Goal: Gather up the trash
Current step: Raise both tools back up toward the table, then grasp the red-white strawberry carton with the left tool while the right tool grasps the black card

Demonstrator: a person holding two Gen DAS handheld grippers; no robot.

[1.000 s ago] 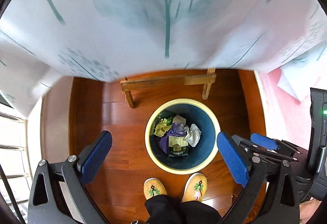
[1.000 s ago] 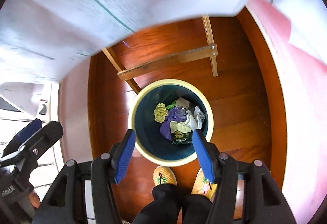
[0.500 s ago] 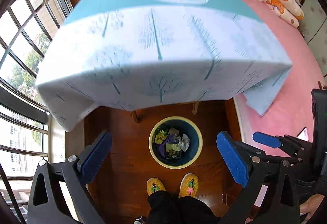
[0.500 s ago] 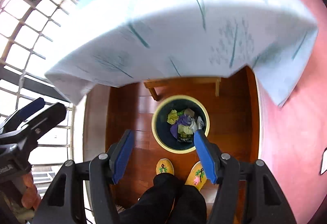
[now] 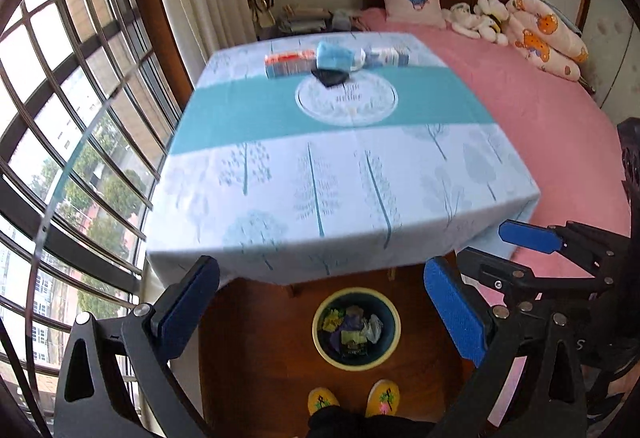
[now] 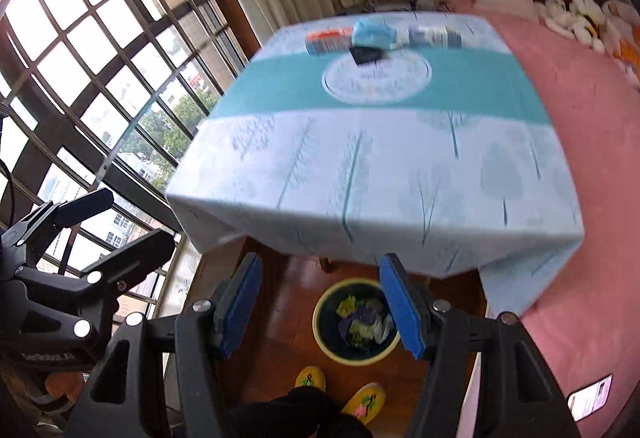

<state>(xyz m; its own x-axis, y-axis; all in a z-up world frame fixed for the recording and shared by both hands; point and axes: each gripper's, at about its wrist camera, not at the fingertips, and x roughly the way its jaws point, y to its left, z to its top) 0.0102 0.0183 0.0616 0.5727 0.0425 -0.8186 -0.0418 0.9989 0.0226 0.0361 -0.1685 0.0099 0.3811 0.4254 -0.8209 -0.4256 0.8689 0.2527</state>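
A round bin (image 5: 356, 367) with a cream rim stands on the wooden floor under the table edge. It holds crumpled wrappers and paper (image 5: 352, 328). At the far end of the tablecloth (image 5: 320, 166) lie a crumpled blue item (image 5: 338, 54), a black item (image 5: 330, 77) and two small boxes (image 5: 289, 63). My left gripper (image 5: 320, 302) hangs open high above the bin, with nothing between its fingers. In the right wrist view the bin (image 6: 352, 360) is seen between the blue pads of my right gripper (image 6: 320, 302), which is open and holds nothing.
A person's yellow slippers (image 5: 322, 400) stand just in front of the bin. A pink bed (image 5: 540, 110) with pillows and soft toys runs along the table's right side. A tall barred window (image 5: 60, 118) fills the left. The right gripper's fingers (image 5: 532, 242) show beside the left one.
Both grippers have risen from close above the bin to above table height. The table top and the things on it came into view. Both pairs of jaws stayed open.
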